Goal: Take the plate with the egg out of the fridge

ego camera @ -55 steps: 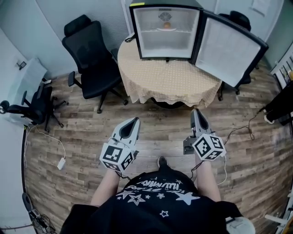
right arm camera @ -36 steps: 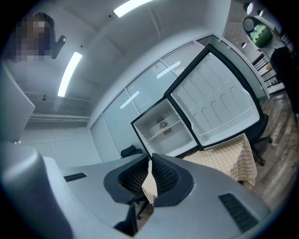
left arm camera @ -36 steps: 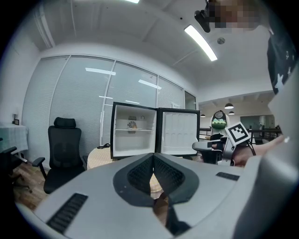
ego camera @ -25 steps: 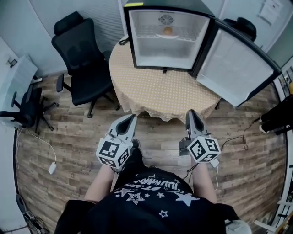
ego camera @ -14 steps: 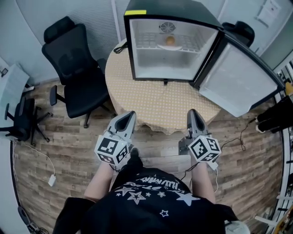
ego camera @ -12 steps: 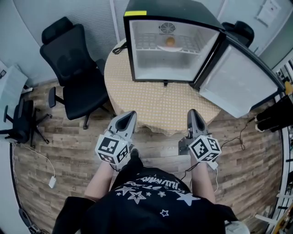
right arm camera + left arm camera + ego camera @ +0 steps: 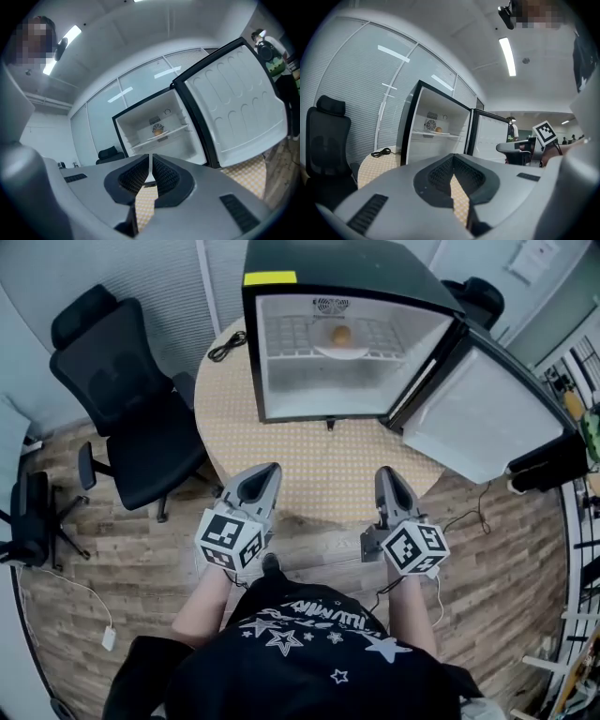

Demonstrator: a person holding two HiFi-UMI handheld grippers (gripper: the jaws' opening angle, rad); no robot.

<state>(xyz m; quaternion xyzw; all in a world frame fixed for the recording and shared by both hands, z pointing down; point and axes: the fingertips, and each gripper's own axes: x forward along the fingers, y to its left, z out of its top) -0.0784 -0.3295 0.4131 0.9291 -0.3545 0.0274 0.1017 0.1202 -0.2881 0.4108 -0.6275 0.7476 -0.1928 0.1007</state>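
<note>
A small black fridge (image 7: 342,277) stands open on a round table (image 7: 309,460). On its upper shelf lies a white plate (image 7: 343,352) with a brown egg (image 7: 341,334) on it. The plate (image 7: 435,132) and egg (image 7: 438,130) are small and far off in the left gripper view. The right gripper view has the plate (image 7: 159,136) and egg (image 7: 160,131) straight ahead. My left gripper (image 7: 269,471) and right gripper (image 7: 383,474) hover at the table's near edge, well short of the fridge. Both are shut with nothing between the jaws. The left gripper's (image 7: 453,155) and the right gripper's (image 7: 150,155) tips meet.
The fridge door (image 7: 478,418) swings out to the right, past the table's edge. A black office chair (image 7: 122,381) stands left of the table, another (image 7: 473,296) behind the fridge. A black cable (image 7: 225,345) lies coiled on the tablecloth left of the fridge.
The table and fridge have come much closer. Both grippers, earlier over the wooden floor, now reach the table's near edge. They stay shut throughout.
</note>
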